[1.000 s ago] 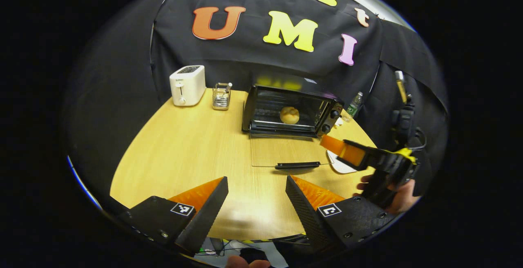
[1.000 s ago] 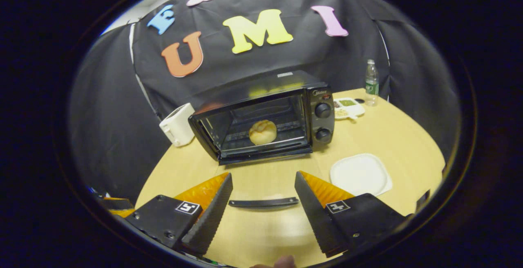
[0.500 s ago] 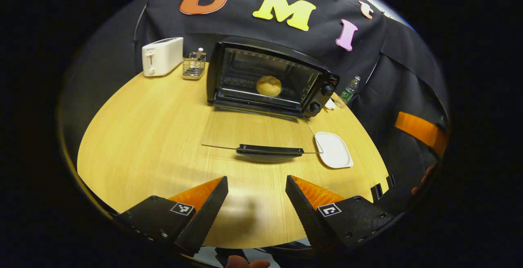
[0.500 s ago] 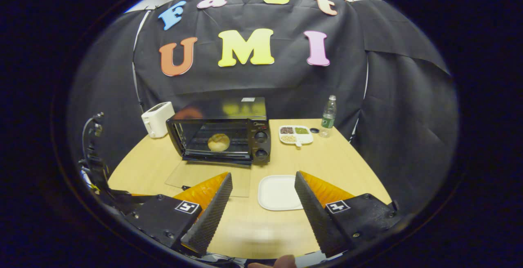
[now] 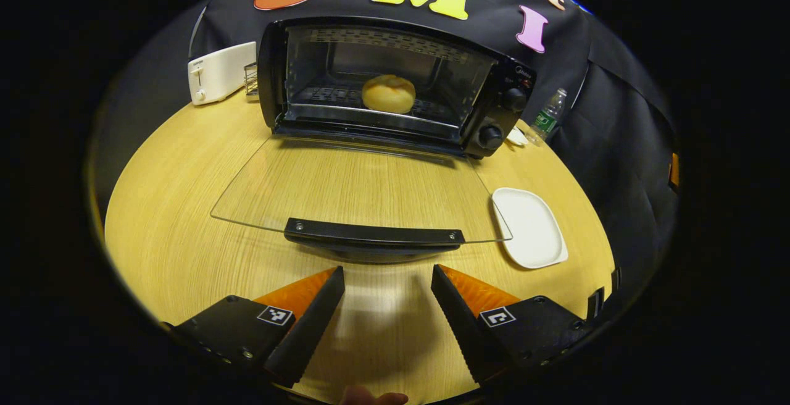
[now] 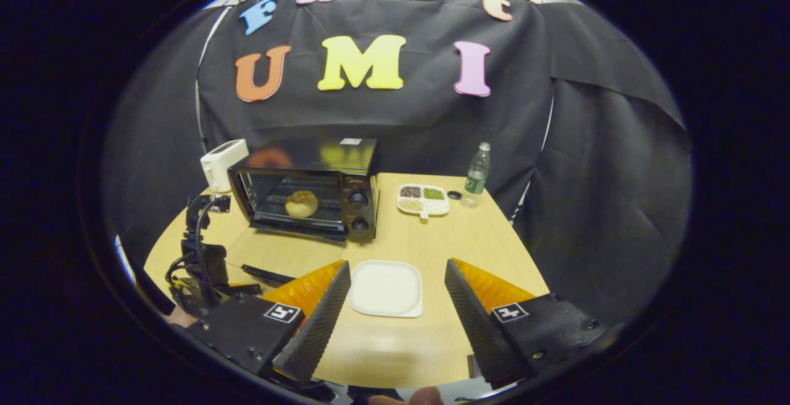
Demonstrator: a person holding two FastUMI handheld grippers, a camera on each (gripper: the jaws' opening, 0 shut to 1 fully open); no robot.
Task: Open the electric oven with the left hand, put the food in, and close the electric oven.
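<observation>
The left gripper (image 5: pixel 387 297) is spread wide and empty, just short of the black bar handle (image 5: pixel 373 233) of the glass oven door (image 5: pixel 364 186), which lies folded flat; beyond it the round golden bun (image 5: pixel 388 93) sits inside the black electric oven (image 5: pixel 395 84); judged, only closing remains. The right gripper (image 6: pixel 398 297), wide and empty, hangs well back over the white square plate (image 6: pixel 385 288). No writing is legible.

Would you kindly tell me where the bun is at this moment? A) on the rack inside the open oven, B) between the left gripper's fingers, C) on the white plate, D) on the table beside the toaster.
A: the bun sits on the rack inside the oven, whose glass door lies folded down flat, while the white plate is bare and the left gripper is open.
</observation>
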